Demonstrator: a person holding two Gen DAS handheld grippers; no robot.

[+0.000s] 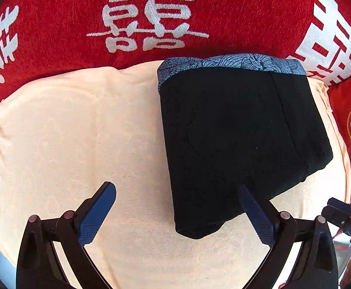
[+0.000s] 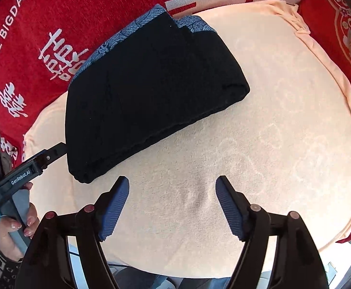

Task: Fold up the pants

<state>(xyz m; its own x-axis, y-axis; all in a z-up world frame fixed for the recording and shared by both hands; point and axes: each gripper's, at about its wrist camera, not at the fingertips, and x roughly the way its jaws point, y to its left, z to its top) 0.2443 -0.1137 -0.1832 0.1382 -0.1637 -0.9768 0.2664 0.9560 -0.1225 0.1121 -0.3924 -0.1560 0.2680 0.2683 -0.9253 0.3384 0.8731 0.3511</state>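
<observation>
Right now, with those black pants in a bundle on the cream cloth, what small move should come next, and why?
Probably lift both grippers clear. The black pants already lie folded in a compact stack on the cream cloth. The left gripper and right gripper both stand open with nothing between their fingers, so no fold looks left to make, though hidden layers could be uneven.

"THE BIGDAY" on red blanket (image 2: 30, 36)
</observation>
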